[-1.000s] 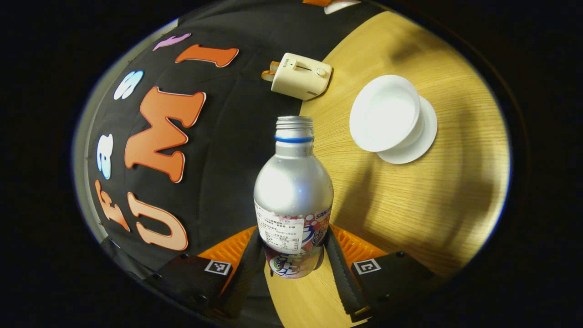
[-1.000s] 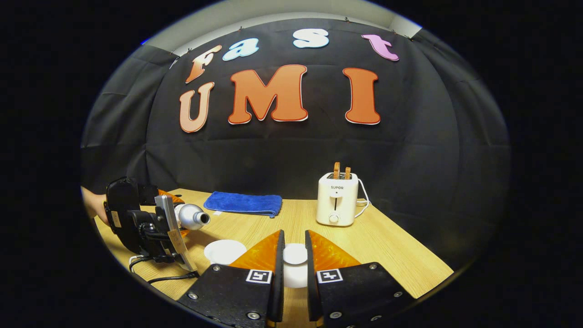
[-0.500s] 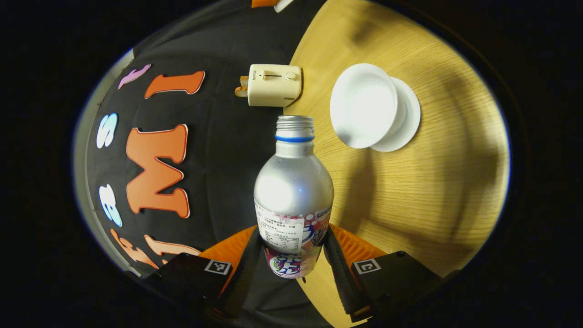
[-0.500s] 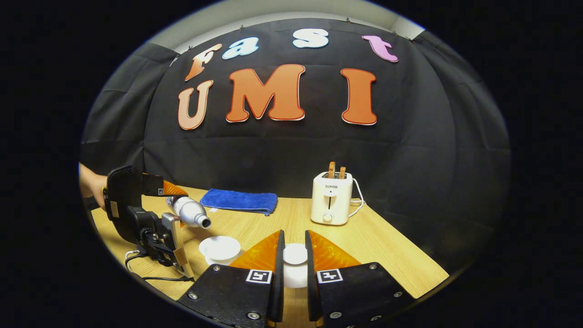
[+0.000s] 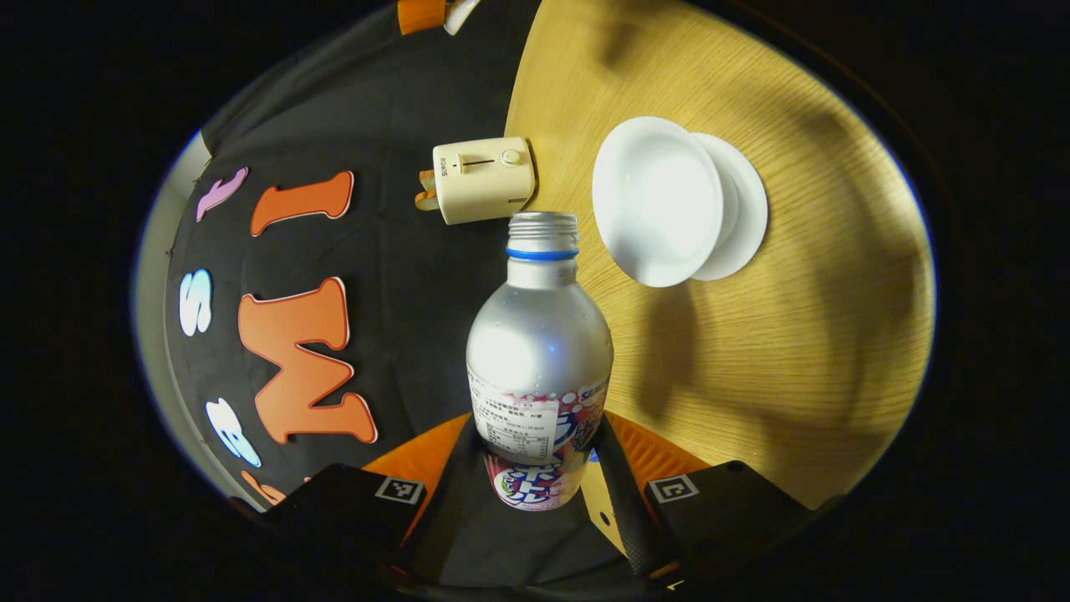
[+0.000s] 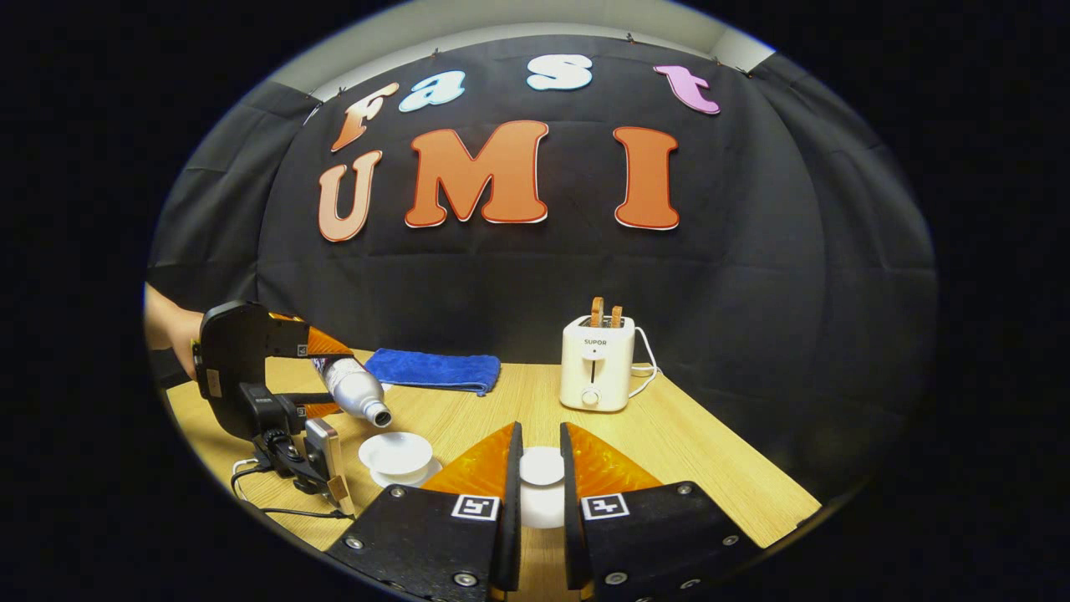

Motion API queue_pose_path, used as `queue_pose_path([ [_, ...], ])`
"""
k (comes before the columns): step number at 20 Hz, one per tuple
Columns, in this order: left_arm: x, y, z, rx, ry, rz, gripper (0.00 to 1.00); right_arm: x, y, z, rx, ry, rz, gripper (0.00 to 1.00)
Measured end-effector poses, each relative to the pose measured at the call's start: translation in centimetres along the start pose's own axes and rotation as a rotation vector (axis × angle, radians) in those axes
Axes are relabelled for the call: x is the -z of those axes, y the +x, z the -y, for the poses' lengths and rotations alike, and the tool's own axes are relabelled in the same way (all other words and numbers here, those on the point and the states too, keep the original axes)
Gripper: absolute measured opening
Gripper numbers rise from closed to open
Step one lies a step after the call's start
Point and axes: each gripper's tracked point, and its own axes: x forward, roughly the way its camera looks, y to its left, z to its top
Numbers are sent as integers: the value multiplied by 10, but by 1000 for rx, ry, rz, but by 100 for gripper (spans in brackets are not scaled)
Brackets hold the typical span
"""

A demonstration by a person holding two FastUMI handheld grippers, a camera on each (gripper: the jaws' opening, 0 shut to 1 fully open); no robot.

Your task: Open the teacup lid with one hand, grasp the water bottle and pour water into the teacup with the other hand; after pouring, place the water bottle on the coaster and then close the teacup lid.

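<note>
Left gripper [image 5: 539, 468] clenched on water bottle [image 5: 539, 368]; right gripper [image 6: 541, 493] pinching teacup lid [image 6: 542, 468].

In the right gripper view, left to right, we log: a hand [image 6: 167, 330] at 9 o'clock holding the left gripper tipped downward, bottle mouth slanting toward the open teacup [image 6: 396, 452] on its saucer [image 6: 401, 478] at 7 o'clock; blue towel [image 6: 435, 369] behind; lid pressed between both right fingers at 6 o'clock above the table [image 6: 710, 451]; toaster [image 6: 595, 370] just right of centre.
</note>
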Motion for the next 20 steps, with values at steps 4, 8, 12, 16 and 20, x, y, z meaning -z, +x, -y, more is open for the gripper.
queue_pose_path([
  [4,0,2,-6,-9,57,-3,82,1,-3,3,4,-2,-3,22],
  [8,2,4,-13,-24,104,-3,82,-1,-4,3,1,-3,-1,22],
  [12,3,4,-17,-36,119,-10,82,-2,-6,2,-2,-7,2,22],
  [16,6,3,-21,-59,139,-25,82,2,-5,2,-4,-4,-9,22],
  [20,5,0,-25,-86,157,-40,82,0,-6,2,-7,-9,-6,22],
])
